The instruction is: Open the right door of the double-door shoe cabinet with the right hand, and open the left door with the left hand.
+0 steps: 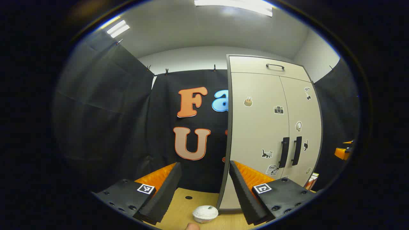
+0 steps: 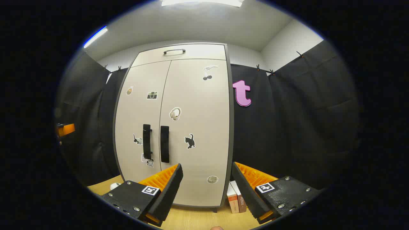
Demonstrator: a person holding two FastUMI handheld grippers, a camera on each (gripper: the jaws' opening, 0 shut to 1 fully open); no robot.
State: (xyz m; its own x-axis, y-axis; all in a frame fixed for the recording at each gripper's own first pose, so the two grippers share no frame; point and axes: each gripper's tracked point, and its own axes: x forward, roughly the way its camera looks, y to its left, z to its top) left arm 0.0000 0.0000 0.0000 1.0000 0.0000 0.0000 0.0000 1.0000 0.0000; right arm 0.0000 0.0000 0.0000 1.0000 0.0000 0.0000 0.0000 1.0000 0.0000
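Note:
A cream double-door shoe cabinet (image 2: pixel 191 95) stands on the wooden table, both doors closed, stickers on them. Its two black vertical handles sit side by side: the left door handle (image 2: pixel 146 141) and the right door handle (image 2: pixel 164 143). In the left gripper view the cabinet (image 1: pixel 258 127) is right of centre, with the left door handle (image 1: pixel 284 152) and the right door handle (image 1: pixel 297 150). My left gripper (image 1: pixel 204 188) is open, well short of the cabinet and left of its handles. My right gripper (image 2: pixel 207 188) is open, in front of the right door, apart from it.
A small white round object (image 1: pixel 205 213) lies on the wooden table (image 1: pixel 185 204) near the cabinet's left corner. Books (image 2: pixel 235 198) stand against the cabinet's right side. Black cloth walls surround the booth. The other gripper's orange part (image 2: pixel 65 129) shows at far left.

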